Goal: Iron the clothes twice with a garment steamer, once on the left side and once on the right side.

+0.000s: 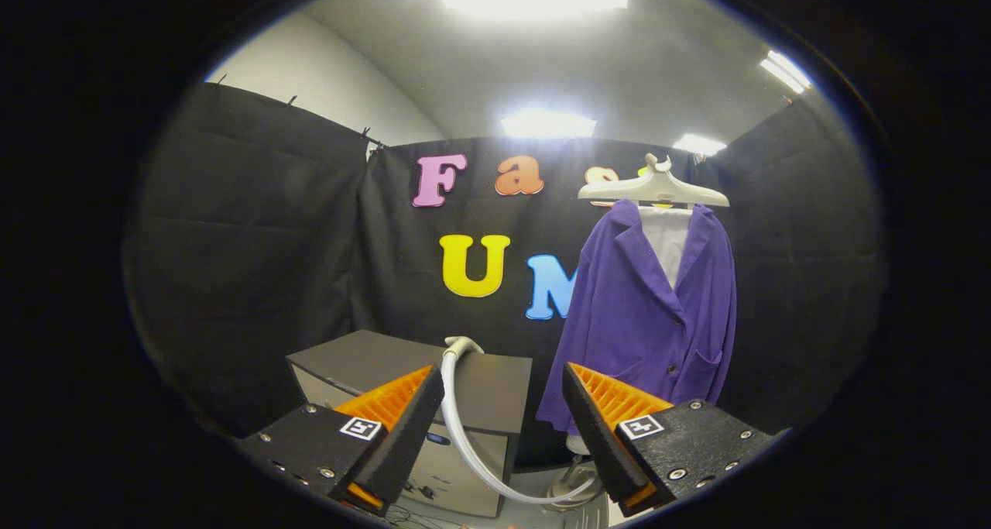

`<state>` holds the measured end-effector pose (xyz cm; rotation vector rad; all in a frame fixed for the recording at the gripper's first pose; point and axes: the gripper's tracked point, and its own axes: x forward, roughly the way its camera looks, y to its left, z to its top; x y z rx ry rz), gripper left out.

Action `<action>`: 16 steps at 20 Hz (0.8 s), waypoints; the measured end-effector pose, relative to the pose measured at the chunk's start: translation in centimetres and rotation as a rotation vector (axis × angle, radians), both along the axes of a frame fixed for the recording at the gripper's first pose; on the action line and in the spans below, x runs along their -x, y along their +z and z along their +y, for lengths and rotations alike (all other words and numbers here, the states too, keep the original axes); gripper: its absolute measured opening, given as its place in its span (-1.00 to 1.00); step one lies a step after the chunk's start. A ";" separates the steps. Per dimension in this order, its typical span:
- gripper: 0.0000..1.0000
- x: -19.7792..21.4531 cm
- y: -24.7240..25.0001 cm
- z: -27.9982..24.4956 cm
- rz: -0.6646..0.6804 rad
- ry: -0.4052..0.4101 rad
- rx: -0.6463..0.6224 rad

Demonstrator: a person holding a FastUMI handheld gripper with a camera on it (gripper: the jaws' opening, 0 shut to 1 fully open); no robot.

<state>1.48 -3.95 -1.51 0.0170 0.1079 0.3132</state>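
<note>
The purple jacket (646, 312) hangs upright, its long axis vertical and its open front facing the camera, on a pale hanger (653, 190) beyond the right finger. A white lining or shirt (666, 242) shows between its lapels. A white steamer hose (464, 428) curves up between the fingers from a base near the floor to the top of a grey cabinet (410, 374). The gripper (502, 405) is spread wide, holding nothing.
</note>
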 end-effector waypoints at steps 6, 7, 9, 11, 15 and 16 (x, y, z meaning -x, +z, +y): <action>0.89 -4.8 1.7 4.7 0.058 0.034 -0.048; 0.90 -6.0 2.0 5.2 0.068 0.019 -0.062; 0.90 -8.3 2.6 6.2 0.090 -0.016 -0.102; 0.89 -10.9 2.9 7.0 0.119 -0.061 -0.142; 0.88 -16.6 2.4 8.7 0.179 -0.131 -0.186; 0.88 -17.9 1.8 9.0 0.201 -0.148 -0.175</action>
